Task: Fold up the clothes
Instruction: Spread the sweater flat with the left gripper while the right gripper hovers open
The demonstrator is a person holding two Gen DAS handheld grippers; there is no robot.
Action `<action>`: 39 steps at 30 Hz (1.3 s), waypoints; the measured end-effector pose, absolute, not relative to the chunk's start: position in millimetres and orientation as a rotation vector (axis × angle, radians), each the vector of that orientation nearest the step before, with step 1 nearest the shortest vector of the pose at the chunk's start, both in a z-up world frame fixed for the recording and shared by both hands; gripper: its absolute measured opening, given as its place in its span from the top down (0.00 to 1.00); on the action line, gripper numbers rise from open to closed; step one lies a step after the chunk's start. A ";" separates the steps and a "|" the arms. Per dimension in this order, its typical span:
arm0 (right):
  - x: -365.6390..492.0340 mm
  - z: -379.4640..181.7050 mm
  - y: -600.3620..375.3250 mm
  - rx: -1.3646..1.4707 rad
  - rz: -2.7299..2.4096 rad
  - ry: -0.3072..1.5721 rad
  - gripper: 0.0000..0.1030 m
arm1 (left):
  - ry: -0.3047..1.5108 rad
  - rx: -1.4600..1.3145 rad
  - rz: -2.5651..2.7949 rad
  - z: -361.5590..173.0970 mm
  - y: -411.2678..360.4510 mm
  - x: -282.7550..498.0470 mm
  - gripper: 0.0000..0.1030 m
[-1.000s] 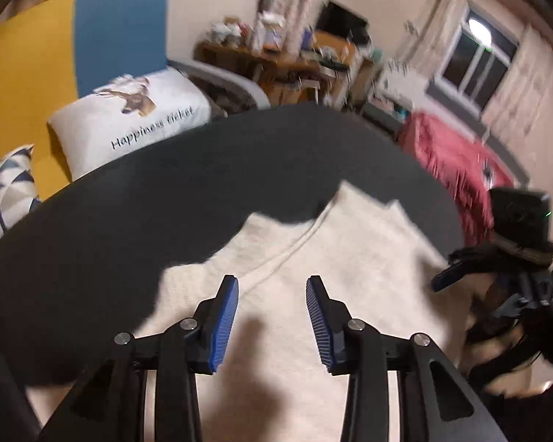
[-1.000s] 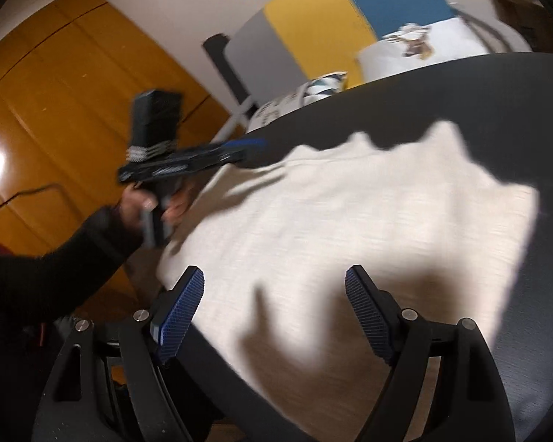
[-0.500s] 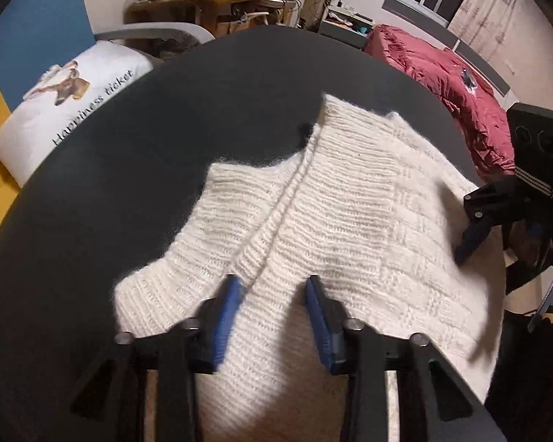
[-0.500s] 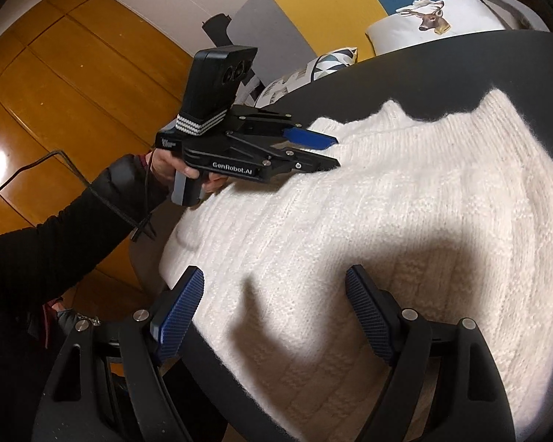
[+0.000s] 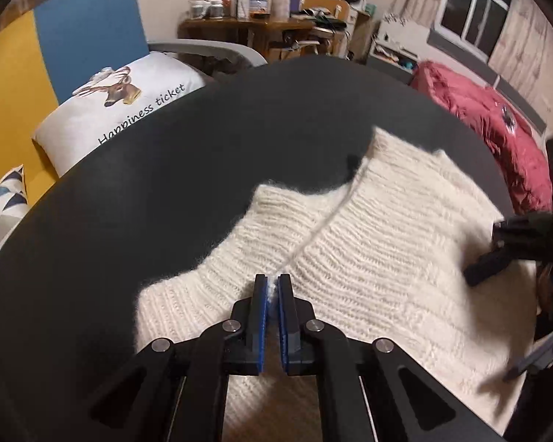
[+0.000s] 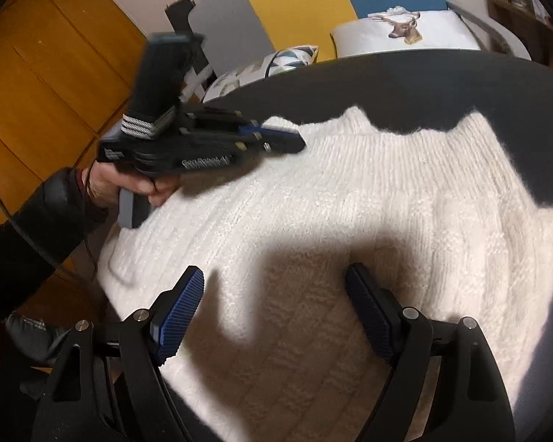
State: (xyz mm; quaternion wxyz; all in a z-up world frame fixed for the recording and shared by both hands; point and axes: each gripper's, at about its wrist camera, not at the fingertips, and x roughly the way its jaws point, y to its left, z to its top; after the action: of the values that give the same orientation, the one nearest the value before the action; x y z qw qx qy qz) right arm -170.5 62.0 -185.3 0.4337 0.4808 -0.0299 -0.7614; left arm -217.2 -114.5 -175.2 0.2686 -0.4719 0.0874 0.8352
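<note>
Cream ribbed-knit sweater (image 5: 368, 258) spread flat across my dark round tabletop (image 5: 129, 202), fuzzy and chunky, my left hand-held gripper (image 5: 272, 291) closing, pinching its raised fold at lower centre, my right hand-held gripper (image 6: 276, 316) spread wide over the knit, gripping nothing.

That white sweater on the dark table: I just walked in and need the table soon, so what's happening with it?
A person is folding the cream knit sweater spread on the dark table, with a handheld gripper in each hand. The left gripper is closing on a pinch of knit at a fold line near the sweater's left edge. The right gripper hovers open over the near part of the sweater, gripping nothing. No fold looks finished yet.
</note>
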 end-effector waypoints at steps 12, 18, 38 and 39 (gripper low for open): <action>-150.0 -157.8 43.1 1.071 -1.864 -0.009 0.16 | 0.077 -1.189 2.387 -119.4 -223.0 -172.9 0.75; -140.9 -153.2 3.5 1.066 -1.728 -0.021 0.16 | 0.138 -1.262 2.272 -128.3 -229.7 -169.8 0.61; -137.1 -174.9 -26.9 1.170 -1.990 0.357 0.15 | 0.320 -1.260 2.357 -164.8 -171.0 -173.2 0.94; -133.6 -177.8 -27.4 1.158 -2.002 0.368 0.15 | 0.341 -1.267 2.363 -168.6 -167.2 -173.9 0.94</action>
State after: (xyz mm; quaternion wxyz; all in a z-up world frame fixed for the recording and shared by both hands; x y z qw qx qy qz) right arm -133.6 -27.4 -177.8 0.3894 0.4555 0.1447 -0.7873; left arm -173.9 -167.2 -168.6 0.2178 -0.4575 0.1232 0.8533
